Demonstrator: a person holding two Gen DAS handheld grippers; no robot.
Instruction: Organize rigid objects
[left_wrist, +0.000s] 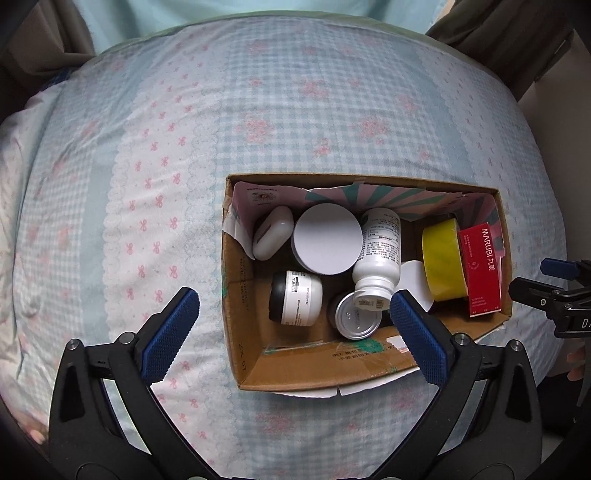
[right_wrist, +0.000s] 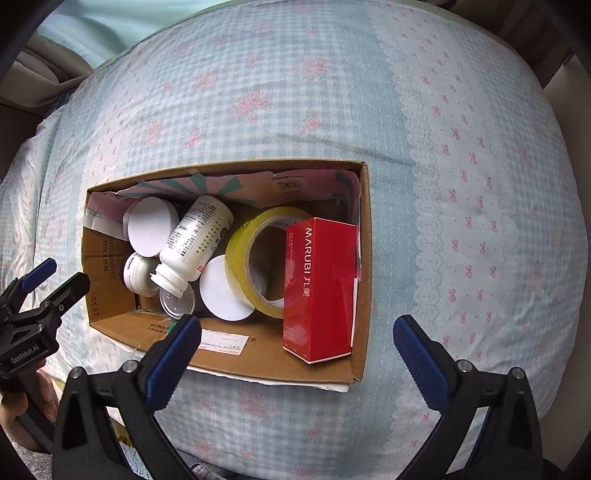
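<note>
An open cardboard box (left_wrist: 240, 332) (right_wrist: 364, 258) lies on the bed. Inside are a white pill bottle (left_wrist: 380, 251) (right_wrist: 195, 236) lying tilted, a yellow tape roll (left_wrist: 441, 258) (right_wrist: 243, 258), a red MARUBI carton (left_wrist: 482, 269) (right_wrist: 319, 288), a large white-lidded jar (left_wrist: 327, 238) (right_wrist: 152, 225), a black-and-white L'Oreal jar (left_wrist: 295, 302), a small white case (left_wrist: 273, 236) and a silver-lidded jar (left_wrist: 356, 319). My left gripper (left_wrist: 293, 312) is open and empty above the box's near side. My right gripper (right_wrist: 297, 339) is open and empty over the box's near right corner.
The box rests on a blue checked bedspread (left_wrist: 258, 110) (right_wrist: 461, 184) with pink bows. The right gripper shows at the right edge of the left wrist view (left_wrist: 546, 288); the left gripper shows at the left edge of the right wrist view (right_wrist: 40, 291).
</note>
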